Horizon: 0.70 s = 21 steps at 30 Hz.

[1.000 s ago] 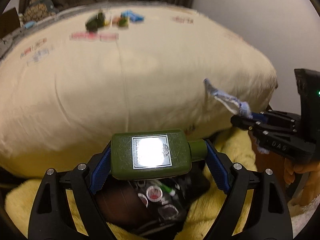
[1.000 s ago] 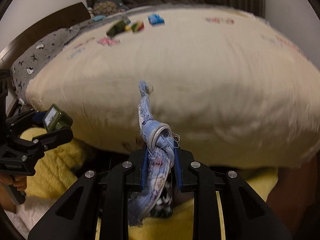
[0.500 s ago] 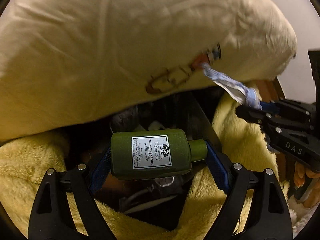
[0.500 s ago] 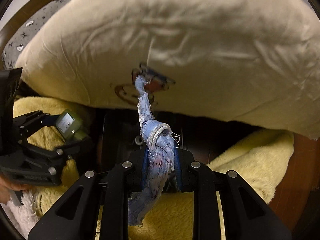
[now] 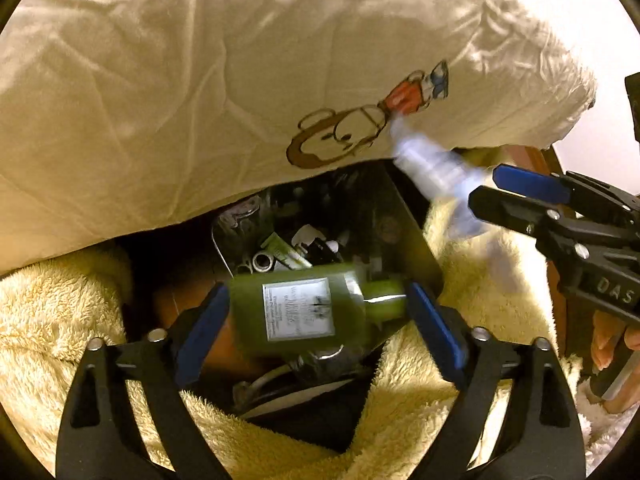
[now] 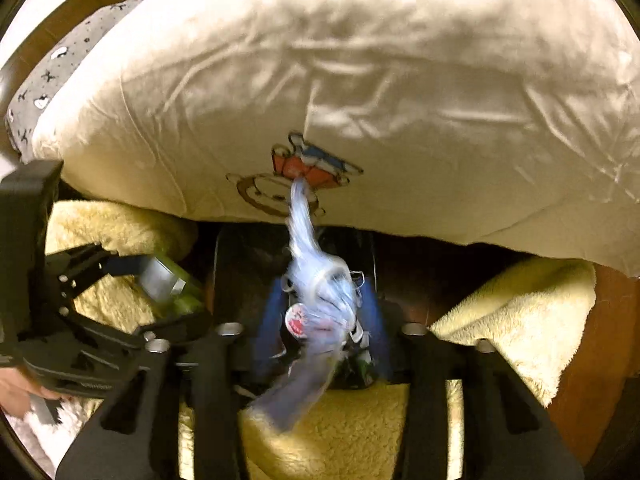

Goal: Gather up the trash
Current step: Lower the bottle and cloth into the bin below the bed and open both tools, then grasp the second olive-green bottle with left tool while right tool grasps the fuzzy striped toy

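Note:
A green bottle (image 5: 308,312) with a white label lies blurred between the spread blue pads of my left gripper (image 5: 320,320), over a dark bin (image 5: 416,256) full of trash; the pads have come off its ends. It also shows in the right wrist view (image 6: 168,284). A knotted blue cloth scrap (image 6: 320,296) is blurred between the parted pads of my right gripper (image 6: 320,320), above the same bin (image 6: 224,264). The scrap (image 5: 436,172) and the right gripper (image 5: 516,196) show at the right of the left wrist view.
A cream duvet (image 5: 200,80) with a cartoon print overhangs the bin from behind. Yellow fleece blankets (image 5: 52,312) lie on both sides of the bin (image 6: 520,320). A wooden floor (image 6: 600,360) shows at the right.
Both grippers have opened over the bin. The bottle and the cloth scrap are blurred and slipping down out of the pads.

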{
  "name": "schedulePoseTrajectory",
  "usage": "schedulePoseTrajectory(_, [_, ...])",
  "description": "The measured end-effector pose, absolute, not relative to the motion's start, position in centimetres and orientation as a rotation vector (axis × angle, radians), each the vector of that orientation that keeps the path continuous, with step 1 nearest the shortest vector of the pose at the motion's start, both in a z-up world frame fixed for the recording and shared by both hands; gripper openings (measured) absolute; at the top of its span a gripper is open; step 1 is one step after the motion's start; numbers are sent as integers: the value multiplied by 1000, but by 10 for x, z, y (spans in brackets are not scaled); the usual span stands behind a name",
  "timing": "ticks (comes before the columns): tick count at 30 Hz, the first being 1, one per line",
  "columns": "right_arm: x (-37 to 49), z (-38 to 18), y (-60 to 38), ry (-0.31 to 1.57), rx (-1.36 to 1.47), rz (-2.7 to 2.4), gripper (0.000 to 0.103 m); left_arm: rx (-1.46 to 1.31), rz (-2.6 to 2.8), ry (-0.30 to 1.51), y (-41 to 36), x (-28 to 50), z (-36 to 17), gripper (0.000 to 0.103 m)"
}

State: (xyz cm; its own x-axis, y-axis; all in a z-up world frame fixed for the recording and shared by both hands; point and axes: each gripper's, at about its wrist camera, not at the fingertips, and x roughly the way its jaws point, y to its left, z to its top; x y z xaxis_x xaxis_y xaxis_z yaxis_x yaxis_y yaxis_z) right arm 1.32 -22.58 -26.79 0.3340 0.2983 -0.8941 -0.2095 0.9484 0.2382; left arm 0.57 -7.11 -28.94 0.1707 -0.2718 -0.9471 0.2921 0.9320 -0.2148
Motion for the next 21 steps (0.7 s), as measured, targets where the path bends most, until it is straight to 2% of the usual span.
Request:
schedulePoseTrajectory(5, [17, -258, -231, 1158, 97, 318, 64, 5, -377, 1269, -59, 9, -265, 92])
schedulePoseTrajectory(7, [18, -250, -233, 1130, 109, 298, 75, 14, -360, 1234, -52, 8, -253, 94])
schedulePoseTrajectory(10, [21, -237, -241, 1083, 120, 271, 84, 16, -330, 1180, -40, 9, -235, 94])
schedulePoseTrajectory(13, [28, -222, -246, 1046, 115, 254, 88, -4, -306, 1122, -25, 13, -213, 94])
schedulePoseTrajectory(21, [66, -175, -238, 913, 35, 249, 88, -31, -194, 961, 10, 48, -154, 94])
